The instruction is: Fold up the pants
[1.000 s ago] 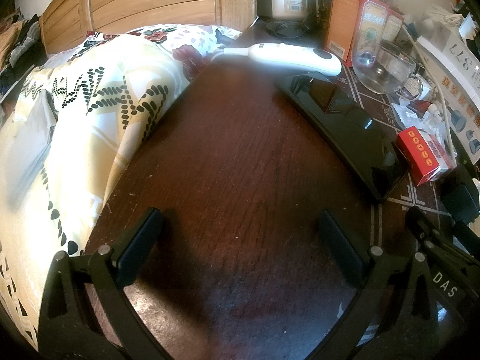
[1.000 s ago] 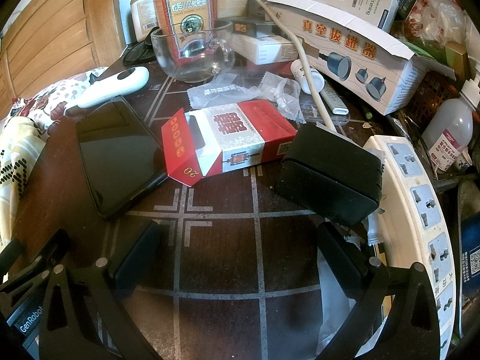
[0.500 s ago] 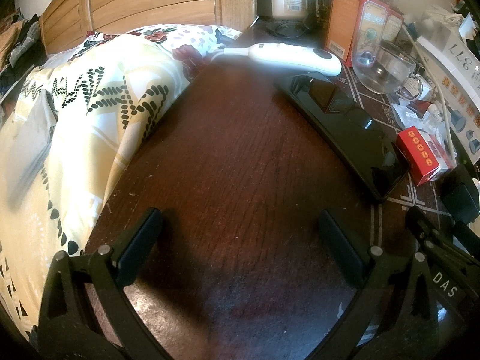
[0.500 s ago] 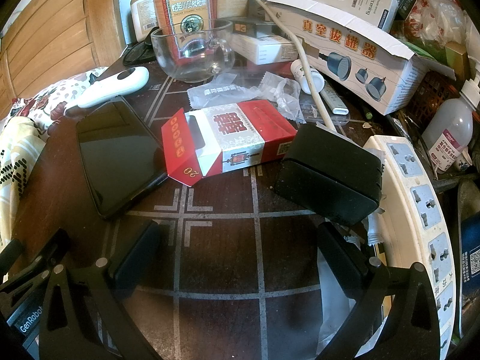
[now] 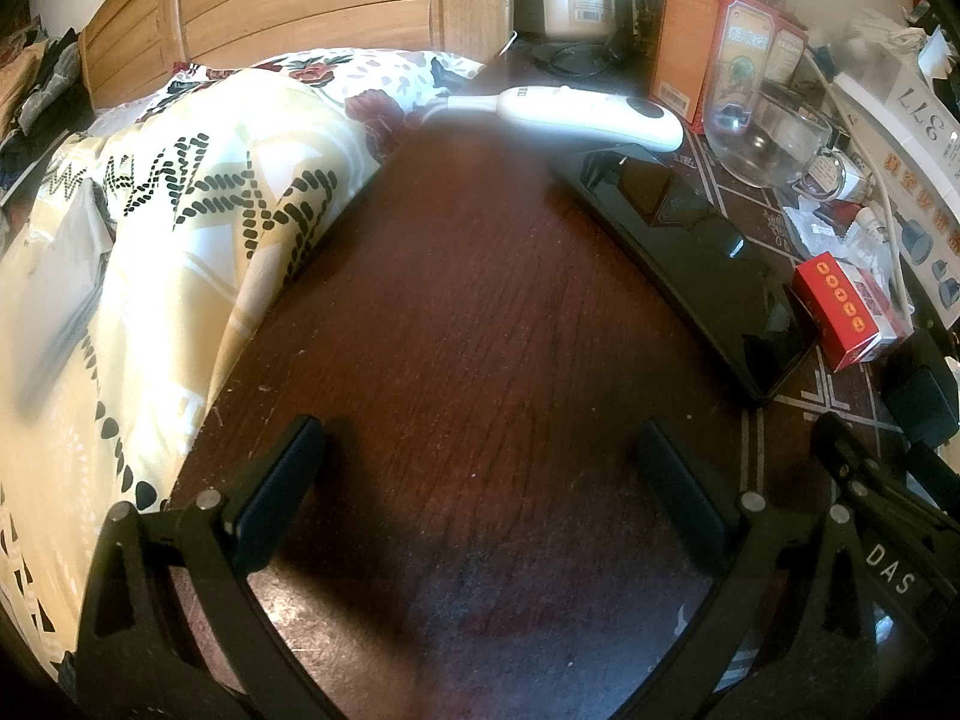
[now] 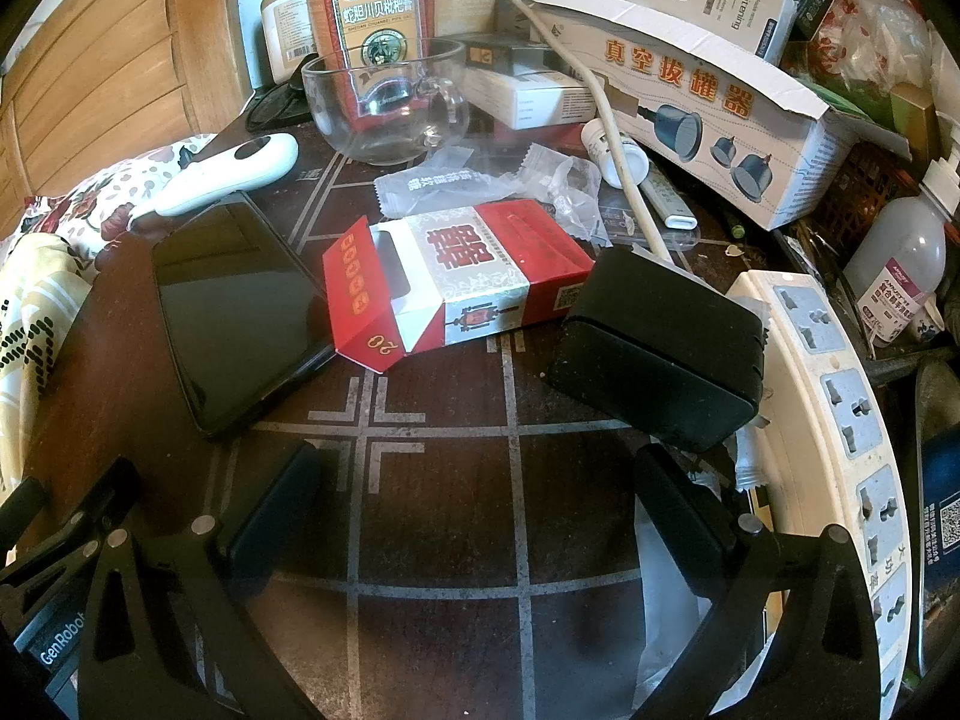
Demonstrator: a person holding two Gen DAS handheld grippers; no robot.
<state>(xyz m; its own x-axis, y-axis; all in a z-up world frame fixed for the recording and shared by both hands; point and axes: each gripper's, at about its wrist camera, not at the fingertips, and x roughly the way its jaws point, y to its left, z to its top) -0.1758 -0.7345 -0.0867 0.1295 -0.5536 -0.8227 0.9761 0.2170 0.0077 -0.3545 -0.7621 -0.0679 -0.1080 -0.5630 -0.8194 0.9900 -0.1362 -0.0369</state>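
Note:
No pants are plainly in view. A grey blurred cloth (image 5: 54,294) lies on the patterned bedding (image 5: 198,198) at the left of the left wrist view; I cannot tell what it is. My left gripper (image 5: 477,480) is open and empty, resting low over the dark wooden table (image 5: 480,312). My right gripper (image 6: 474,498) is open and empty, low over the same table's lined part (image 6: 444,480). The right gripper's frame shows at the lower right of the left wrist view (image 5: 888,540).
A black phone (image 6: 234,312), a red and white carton (image 6: 456,288), a black adapter (image 6: 660,348), a white power strip (image 6: 840,396), a glass cup (image 6: 384,102), a white remote (image 6: 234,174) and stacked boxes (image 6: 690,84) crowd the table. A wooden headboard (image 5: 300,6) stands behind the bed.

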